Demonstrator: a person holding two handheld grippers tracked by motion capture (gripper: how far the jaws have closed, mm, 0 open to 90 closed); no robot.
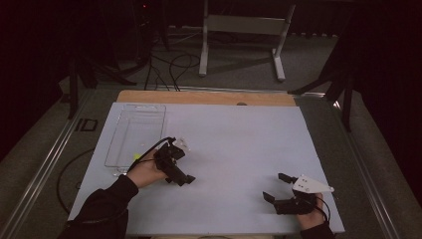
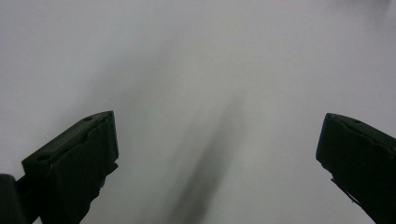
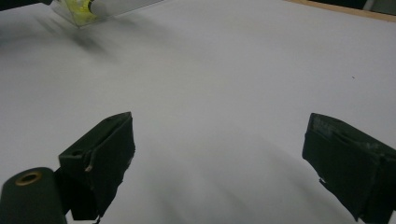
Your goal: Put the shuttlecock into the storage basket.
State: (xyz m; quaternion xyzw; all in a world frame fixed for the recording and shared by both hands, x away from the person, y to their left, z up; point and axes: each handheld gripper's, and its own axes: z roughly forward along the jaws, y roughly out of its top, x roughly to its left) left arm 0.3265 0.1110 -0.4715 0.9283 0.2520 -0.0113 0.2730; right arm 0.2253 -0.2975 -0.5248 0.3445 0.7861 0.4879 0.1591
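Note:
My left gripper (image 1: 182, 165) sits just right of a clear plastic tray (image 1: 133, 130), held by a hand in a dark sleeve. Its jaws point down at the white table and stand wide apart, with nothing between them (image 2: 217, 154). My right gripper (image 1: 273, 185) hovers near the table's front right, jaws aimed left and spread open, empty (image 3: 219, 158). A grey three-cornered plate (image 1: 311, 184) rides on top of it. A small yellow-green item (image 1: 136, 156) lies in the tray's near end and also appears at the top left of the right gripper view (image 3: 80, 6).
The white table top (image 1: 234, 144) has a wooden strip (image 1: 204, 97) along its far edge. Beyond it stand a metal frame (image 1: 244, 30) and loose cables (image 1: 171, 69) on the floor. A metal rail (image 1: 50, 159) runs along the table's left side.

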